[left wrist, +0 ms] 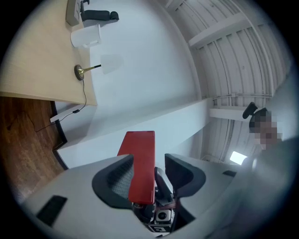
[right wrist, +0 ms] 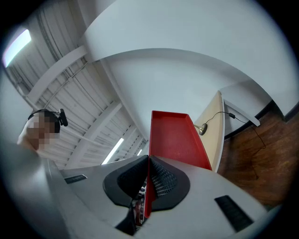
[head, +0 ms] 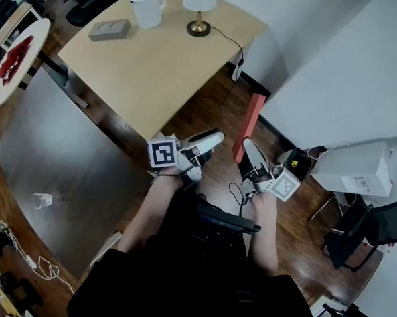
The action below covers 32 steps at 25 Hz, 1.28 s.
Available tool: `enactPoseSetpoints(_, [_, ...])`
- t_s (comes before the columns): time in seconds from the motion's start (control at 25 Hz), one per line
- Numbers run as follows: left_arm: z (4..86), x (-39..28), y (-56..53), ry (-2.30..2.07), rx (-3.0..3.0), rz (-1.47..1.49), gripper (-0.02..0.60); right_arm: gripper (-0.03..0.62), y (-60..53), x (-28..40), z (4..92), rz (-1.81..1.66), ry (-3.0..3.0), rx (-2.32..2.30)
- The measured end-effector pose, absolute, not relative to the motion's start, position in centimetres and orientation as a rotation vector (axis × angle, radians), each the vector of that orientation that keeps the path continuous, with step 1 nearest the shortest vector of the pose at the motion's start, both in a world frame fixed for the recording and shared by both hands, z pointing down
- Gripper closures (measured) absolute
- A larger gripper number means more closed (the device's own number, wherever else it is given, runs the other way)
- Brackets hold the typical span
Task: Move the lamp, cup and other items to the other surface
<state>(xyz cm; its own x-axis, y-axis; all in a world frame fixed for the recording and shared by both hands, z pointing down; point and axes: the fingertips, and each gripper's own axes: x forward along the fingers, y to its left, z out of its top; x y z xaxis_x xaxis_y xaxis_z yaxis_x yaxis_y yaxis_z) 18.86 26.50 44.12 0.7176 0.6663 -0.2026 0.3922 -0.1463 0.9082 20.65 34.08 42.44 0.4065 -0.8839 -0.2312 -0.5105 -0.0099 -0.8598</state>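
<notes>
The right gripper (right wrist: 148, 161) is clamped on one thin side wall of a red tray (right wrist: 175, 140). The pads meet on that wall, and the rest of the tray sticks out past them, standing on edge. The left gripper (left wrist: 149, 163) has its jaws apart. The tray shows between them in its own view, but no pad presses on it, so it carries nothing.

The tray hangs over the wooden floor (head: 215, 108), between the light wooden table (head: 157, 65) and the person. It is well apart from the grey table (head: 65, 146), where a clear cup (head: 42, 200) already stands.

The likely trouble is the one-sided pinch. With so much tray beyond the pads, it could swivel or slip out, and a bump from the open left jaws would help that along. The lamp (head: 199, 10) on the wooden table has a cord trailing off the edge, which could snag when it is carried.
</notes>
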Motion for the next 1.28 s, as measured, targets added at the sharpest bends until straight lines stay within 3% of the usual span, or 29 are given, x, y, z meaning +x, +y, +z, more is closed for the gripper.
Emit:
enactPoseSetpoints(0.44, [44.3, 34.6, 17.9, 0.805, 1.723, 0.254, 0.351, 0.568, 24.4, 36.5, 42.3, -0.545, 1.297, -1.695])
enactPoseSetpoints(1.28, [45.6, 44.0, 7.3, 0.705, 1.684, 0.17, 0.36, 0.568, 13.7, 47.0, 43.9, -0.642, 1.353, -1.666])
